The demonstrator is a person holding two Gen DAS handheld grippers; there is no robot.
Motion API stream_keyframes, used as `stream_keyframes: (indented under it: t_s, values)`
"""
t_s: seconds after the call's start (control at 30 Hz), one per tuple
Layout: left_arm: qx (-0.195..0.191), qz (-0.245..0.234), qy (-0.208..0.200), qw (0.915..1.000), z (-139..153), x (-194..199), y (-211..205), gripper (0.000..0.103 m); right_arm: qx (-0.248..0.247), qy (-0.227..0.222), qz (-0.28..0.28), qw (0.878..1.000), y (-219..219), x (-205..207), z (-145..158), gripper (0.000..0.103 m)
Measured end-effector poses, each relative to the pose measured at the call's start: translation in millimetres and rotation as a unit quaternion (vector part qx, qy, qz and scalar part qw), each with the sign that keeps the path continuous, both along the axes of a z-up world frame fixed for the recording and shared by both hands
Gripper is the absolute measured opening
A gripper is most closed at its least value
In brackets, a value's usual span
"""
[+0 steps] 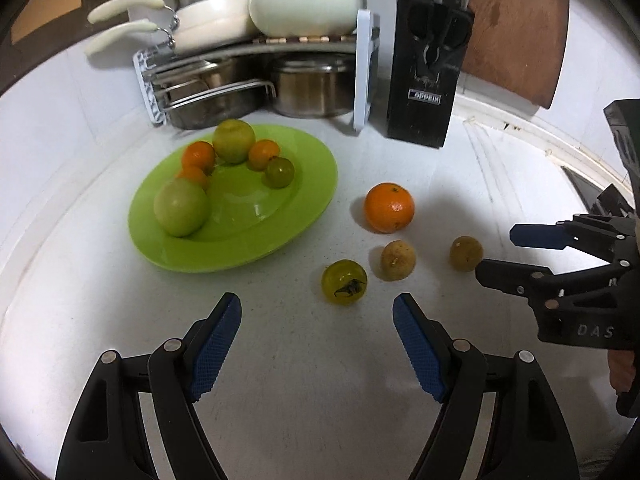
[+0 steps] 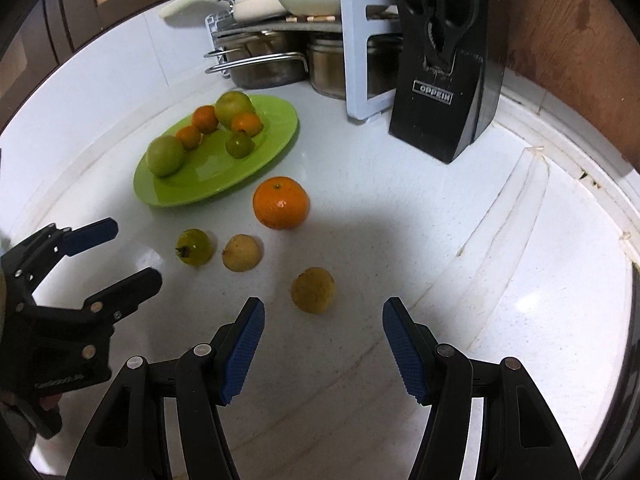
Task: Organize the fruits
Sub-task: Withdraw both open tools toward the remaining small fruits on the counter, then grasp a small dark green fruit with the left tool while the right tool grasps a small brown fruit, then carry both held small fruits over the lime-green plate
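Blue-padded fingers of the left gripper [image 1: 317, 309] spread wide at 6 o'clock in the left wrist view, holding nothing. Just beyond them, at about 12 o'clock from the tips, lies a small yellow-green tomato [image 1: 344, 282] with its dried calyx turned toward the camera. The right gripper [image 2: 323, 312] is likewise wide open and empty, with a brownish-yellow round fruit [image 2: 313, 289] sitting just ahead of its jaws.

Four fruits lie loose on the white counter [image 1: 280, 360]: that tomato, the brownish fruit, a second pale brownish fruit [image 1: 397, 260] between them, and a large mandarin [image 1: 389, 207] at 1 o'clock of the tomato. The green plate [image 1: 240, 248], at 10 o'clock, already carries six fruits crowded toward its far and left side, leaving the near right part bare.

All look light and round, so likely to roll if nudged. The tomato's skin seems glossy and thin; a gentle grip across its widest girth would suit. The mandarin is probably softer and wider, needing nearly the full jaw opening.

A black knife block [image 1: 428, 80] and a pot rack [image 1: 256, 76] stand at the back, well apart from the loose fruit. The plate's raised rim and the two grippers' closeness are the likeliest hindrances.
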State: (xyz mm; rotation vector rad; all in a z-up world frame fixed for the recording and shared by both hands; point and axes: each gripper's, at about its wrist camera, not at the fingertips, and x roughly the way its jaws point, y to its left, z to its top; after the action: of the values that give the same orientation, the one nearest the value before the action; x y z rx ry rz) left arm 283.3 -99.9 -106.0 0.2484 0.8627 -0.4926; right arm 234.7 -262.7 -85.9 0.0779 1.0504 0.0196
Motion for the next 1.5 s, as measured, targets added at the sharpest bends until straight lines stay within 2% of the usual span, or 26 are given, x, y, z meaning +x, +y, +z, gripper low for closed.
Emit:
stream_keyframes:
  t_s: [0.1,0.43,0.73,0.9,1.23,1.5]
  values:
    - [0.004,-0.006,0.004,1.0000,-4,6,-6,0.075,0.007,0.006,0.002,1.000,-1,4,-5,0.059]
    - [0.000,-0.013,0.024,0.9996,-12,22,-18,0.058,0.028,0.010,0.009,1.000,-2,11,-11,0.046]
    - [-0.002,-0.024,0.042,0.9988,-18,25,-25,0.031,0.036,0.013,0.021,0.999,2,19,-15,0.035]
    - [0.000,-0.023,0.039,0.9990,-18,25,-25,0.030,0.034,0.015,0.022,0.999,2,22,-18,0.029]
    - [-0.010,-0.013,0.037,0.9992,-10,22,-21,0.030,0.036,0.012,0.020,0.999,2,20,-17,0.029]
    - [-0.017,-0.008,0.019,0.9996,5,15,-15,0.030,0.039,-0.007,0.028,0.999,8,20,0,0.029]
